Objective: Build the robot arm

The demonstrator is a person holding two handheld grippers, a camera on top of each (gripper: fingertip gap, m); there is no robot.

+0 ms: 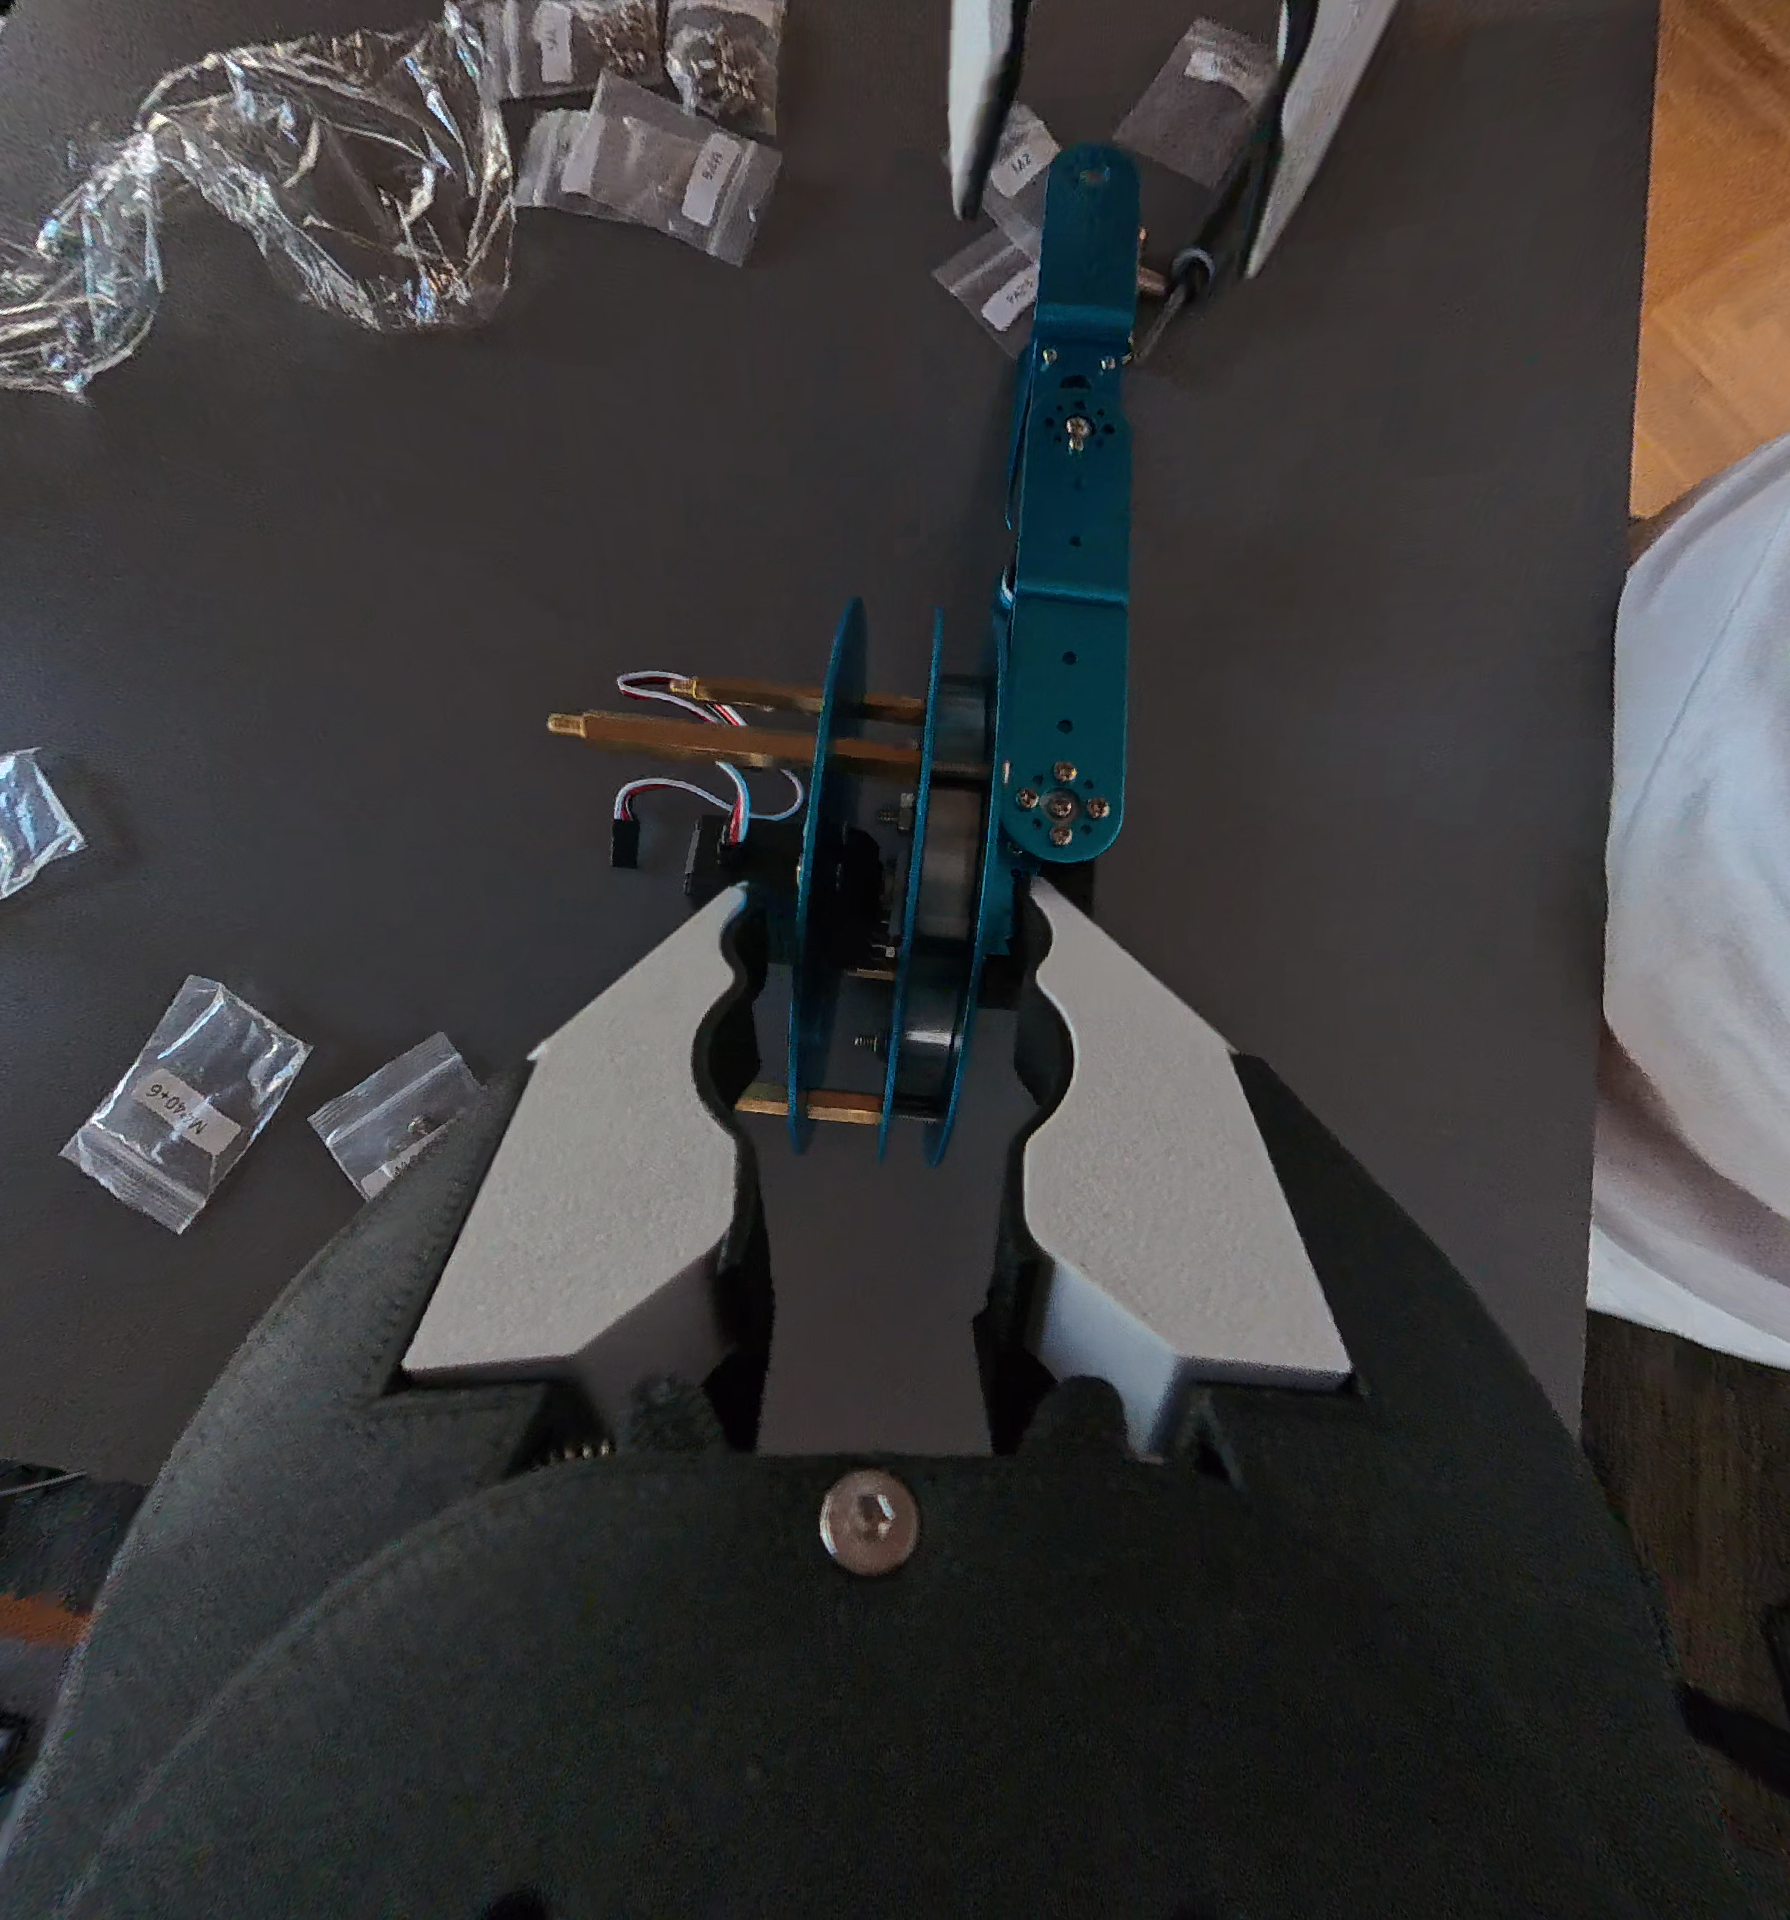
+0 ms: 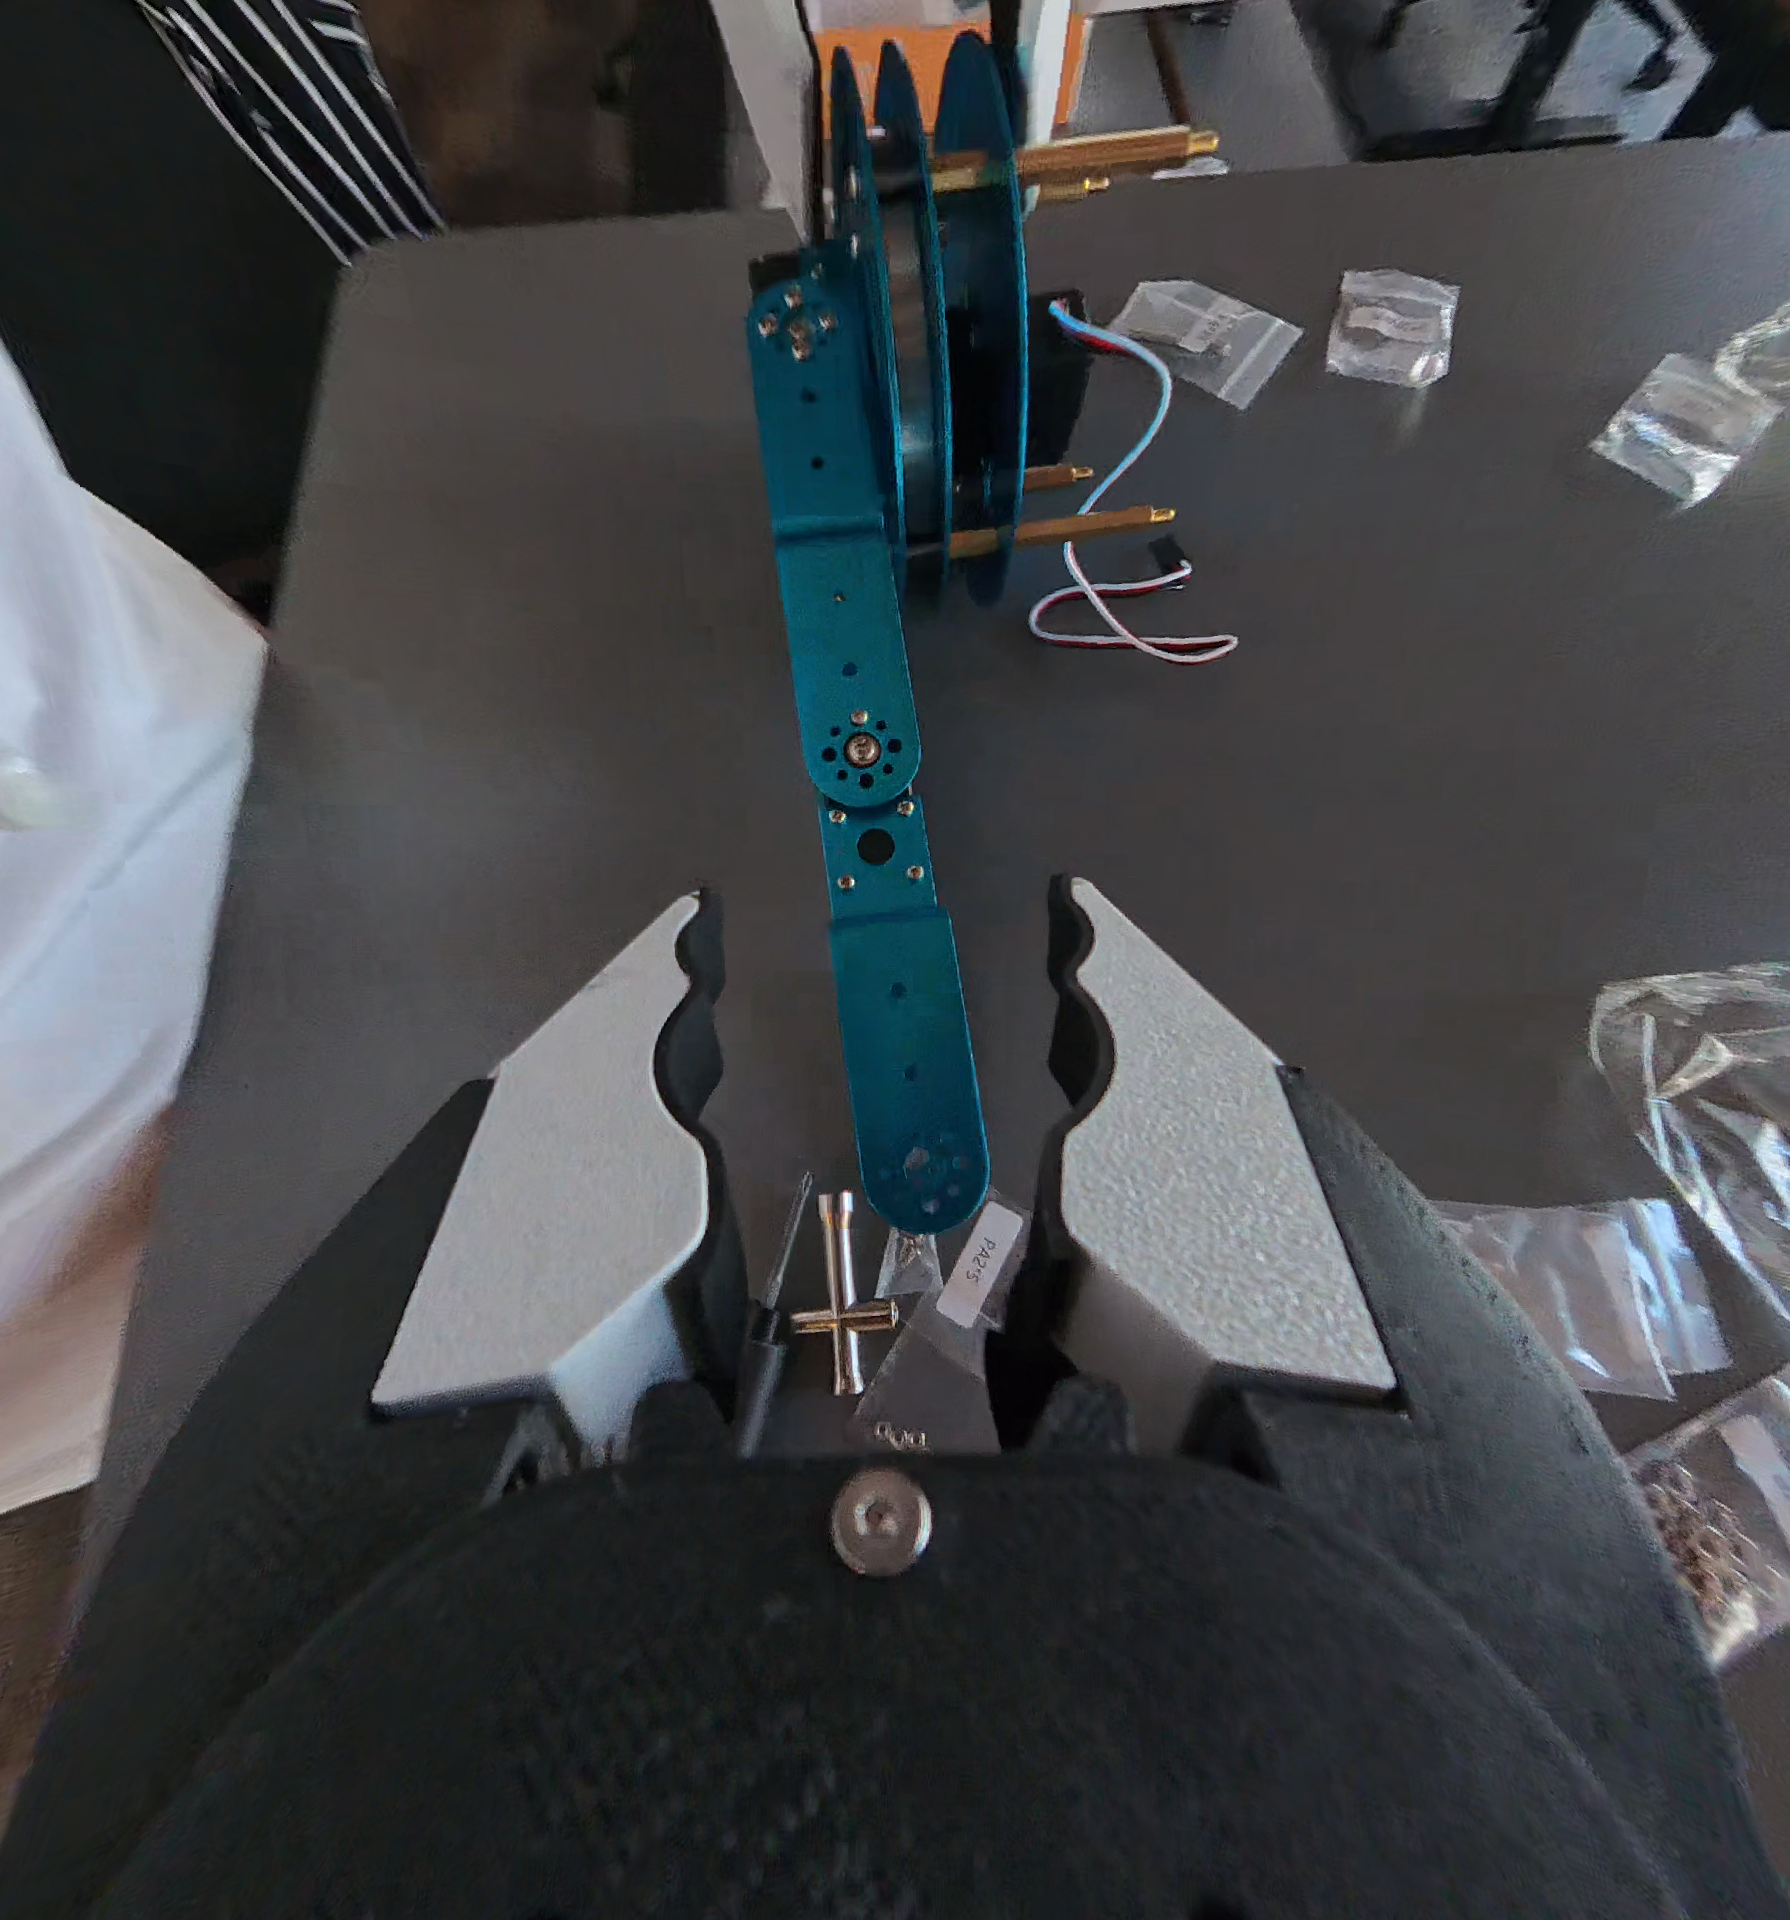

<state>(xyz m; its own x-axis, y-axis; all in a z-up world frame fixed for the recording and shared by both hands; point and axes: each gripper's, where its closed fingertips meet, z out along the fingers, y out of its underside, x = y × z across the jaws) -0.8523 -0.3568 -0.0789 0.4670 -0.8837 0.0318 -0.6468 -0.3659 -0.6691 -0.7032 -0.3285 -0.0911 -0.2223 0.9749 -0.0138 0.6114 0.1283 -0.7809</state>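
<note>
A blue metal arm assembly lies on the dark table [image 1: 351, 571]. Its base [image 1: 870, 883] is three blue discs joined by brass standoffs [image 1: 683, 732], with a black servo and red-white-blue wires [image 1: 725, 800]. My left gripper [image 1: 886, 899] is closed on this base, with one finger against each side. The jointed blue links [image 1: 1073, 582] run away from it. My right gripper [image 2: 883, 899] is open and straddles the end link [image 2: 906, 1049] without touching it. It also shows in the left wrist view [image 1: 1109, 229]. A cross wrench [image 2: 844, 1320] and a small screwdriver [image 2: 766, 1340] lie between its fingers.
Small clear zip bags of hardware [image 1: 184, 1101] and crumpled clear plastic [image 1: 247, 187] lie across the table; more bags [image 2: 1691, 1455] sit by my right gripper. A person in a white shirt [image 1: 1753, 831] stands at the table's edge. Wooden floor [image 1: 1753, 208] lies beyond. The gap from one gripper's tips to the other's is roughly 15 cm.
</note>
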